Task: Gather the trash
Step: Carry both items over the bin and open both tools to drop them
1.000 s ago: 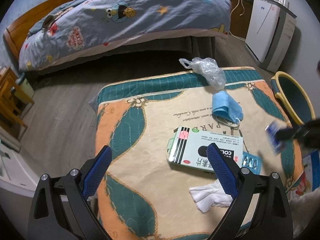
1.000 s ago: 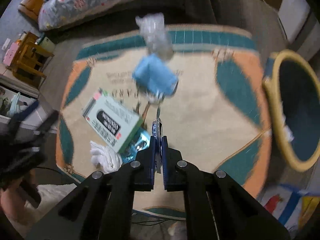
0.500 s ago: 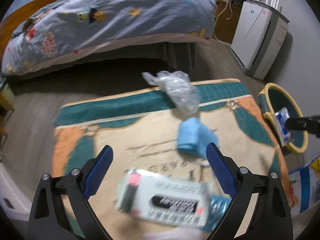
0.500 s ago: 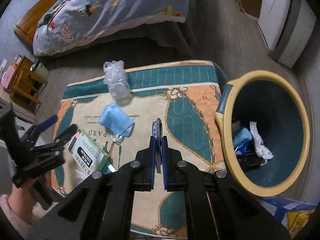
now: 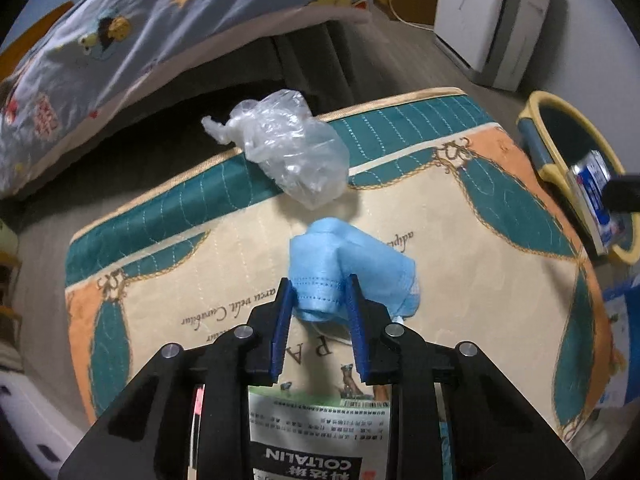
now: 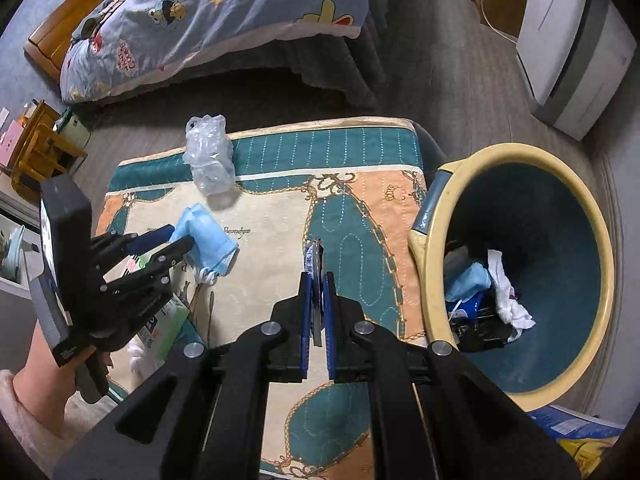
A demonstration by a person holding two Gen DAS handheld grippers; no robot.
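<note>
A crumpled blue face mask (image 5: 352, 264) lies on the patterned mat (image 5: 460, 280). My left gripper (image 5: 319, 286) has closed its jaws around the mask's near edge; it also shows in the right wrist view (image 6: 172, 238). My right gripper (image 6: 315, 276) is shut on a thin blue and white packet (image 6: 314, 260), held edge-on above the mat, left of the yellow-rimmed trash basket (image 6: 516, 152). That packet (image 5: 592, 188) shows over the basket (image 5: 560, 108) in the left wrist view. A clear plastic bag (image 5: 292, 152) lies at the mat's far edge.
A green and white box (image 5: 312, 436) lies under my left gripper. White tissue (image 6: 136, 354) lies by it. The basket holds a blue mask and white tissue (image 6: 508, 296). A bed (image 6: 208, 12) stands behind the mat, a white appliance (image 6: 576, 52) at the far right.
My left gripper moved forward over the box and closed from wide open onto the blue mask. My right gripper carried the packet right, toward the basket.
</note>
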